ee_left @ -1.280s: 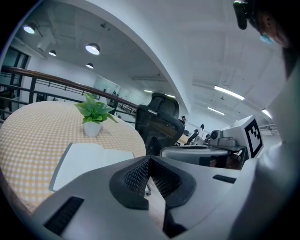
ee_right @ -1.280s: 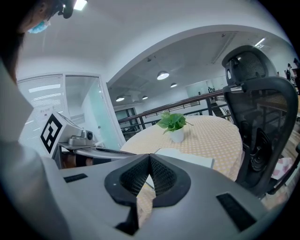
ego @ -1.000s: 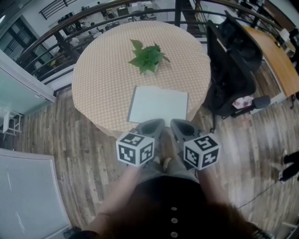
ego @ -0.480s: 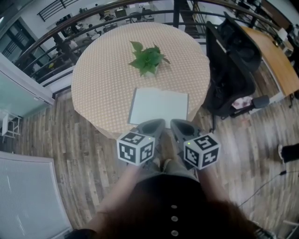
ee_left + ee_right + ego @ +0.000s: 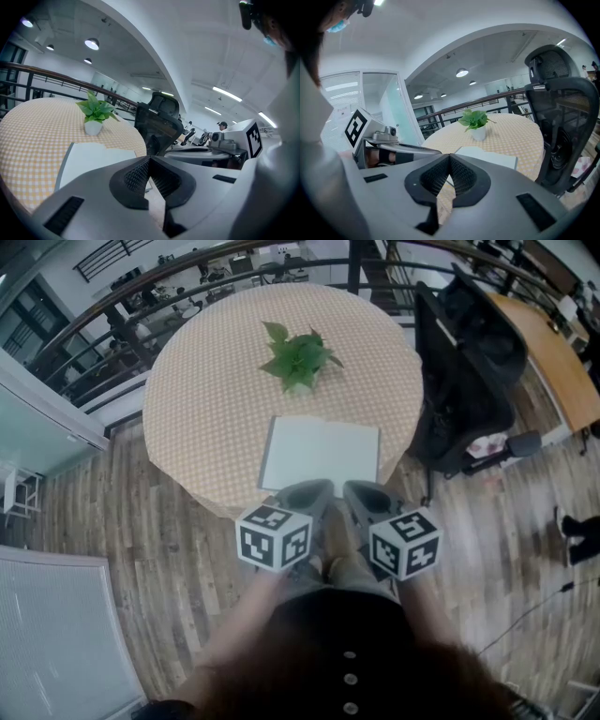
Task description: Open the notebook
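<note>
The person holds the grey plastic left gripper (image 5: 317, 489) and the grey plastic right gripper (image 5: 354, 489) side by side, close in front of the waist. Both point forward and tilt somewhat down, their tips near each other but apart. Each carries a white cube with black square markers (image 5: 273, 538) at its rear. In both gripper views the black ribbed pads (image 5: 138, 177) meet at the tip, so the jaws are closed and empty. The pale forearms (image 5: 246, 615) run back to the body. The hands seem hidden beneath the cubes.

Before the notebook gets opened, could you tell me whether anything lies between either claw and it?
Nothing visible does: the notebook lies just ahead of the left claw and right claw; the potted plant stands beyond it.
</note>
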A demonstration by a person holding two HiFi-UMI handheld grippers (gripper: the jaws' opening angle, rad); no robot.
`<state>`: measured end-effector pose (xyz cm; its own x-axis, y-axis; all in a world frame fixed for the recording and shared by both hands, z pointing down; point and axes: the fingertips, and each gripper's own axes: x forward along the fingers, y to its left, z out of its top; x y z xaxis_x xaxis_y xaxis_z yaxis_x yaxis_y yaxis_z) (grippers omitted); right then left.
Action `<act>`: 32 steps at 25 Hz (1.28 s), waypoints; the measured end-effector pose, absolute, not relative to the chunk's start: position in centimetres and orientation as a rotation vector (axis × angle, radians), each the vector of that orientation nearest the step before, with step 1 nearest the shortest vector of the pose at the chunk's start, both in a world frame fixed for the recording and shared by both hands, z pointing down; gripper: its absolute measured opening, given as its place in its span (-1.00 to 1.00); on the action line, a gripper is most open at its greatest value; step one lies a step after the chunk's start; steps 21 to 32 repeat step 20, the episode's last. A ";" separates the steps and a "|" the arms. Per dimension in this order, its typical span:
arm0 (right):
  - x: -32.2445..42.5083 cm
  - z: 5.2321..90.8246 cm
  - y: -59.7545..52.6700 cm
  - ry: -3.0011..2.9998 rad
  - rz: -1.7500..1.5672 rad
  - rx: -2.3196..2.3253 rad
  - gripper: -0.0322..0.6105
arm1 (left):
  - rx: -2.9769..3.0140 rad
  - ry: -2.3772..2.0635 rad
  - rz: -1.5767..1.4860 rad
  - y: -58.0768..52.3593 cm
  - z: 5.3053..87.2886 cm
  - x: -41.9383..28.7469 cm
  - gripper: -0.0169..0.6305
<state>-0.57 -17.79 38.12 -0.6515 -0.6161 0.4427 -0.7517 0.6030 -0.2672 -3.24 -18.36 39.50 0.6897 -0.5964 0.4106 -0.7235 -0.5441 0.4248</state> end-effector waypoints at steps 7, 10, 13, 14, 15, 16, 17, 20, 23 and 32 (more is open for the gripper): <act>-0.6 38.2 -18.1 -2.523 0.628 1.117 -0.87 | 2.320 -1.000 0.297 -18.5 39.8 -3.5 -0.92; -0.7 38.2 -18.2 -2.525 0.625 1.117 -0.87 | 2.315 -1.000 0.293 -18.5 39.9 -3.7 -0.92; -0.8 38.2 -18.2 -2.526 0.623 1.112 -0.87 | 2.312 -0.998 0.289 -18.5 39.9 -3.8 -0.92; -0.9 38.2 -18.2 -2.527 0.623 1.110 -0.87 | 2.312 -0.996 0.288 -18.5 39.9 -3.8 -0.92; -1.0 38.2 -18.2 -2.527 0.622 1.110 -0.87 | 2.312 -0.993 0.289 -18.5 39.9 -3.8 -0.92; -1.0 38.1 -18.2 -2.528 0.622 1.110 -0.87 | 2.314 -0.989 0.292 -18.5 40.0 -3.8 -0.92; -1.1 38.1 -18.2 -2.529 0.622 1.110 -0.87 | 2.315 -0.986 0.294 -18.5 40.0 -3.7 -0.92; -1.2 38.2 -18.2 -2.532 0.622 1.108 -0.87 | 2.320 -0.982 0.297 -18.6 40.0 -3.7 -0.92; -1.2 38.2 -18.2 -2.532 0.622 1.108 -0.87 | 2.320 -0.982 0.297 -18.6 40.0 -3.7 -0.92; -1.2 38.2 -18.2 -2.532 0.622 1.108 -0.87 | 2.320 -0.982 0.297 -18.6 40.0 -3.7 -0.92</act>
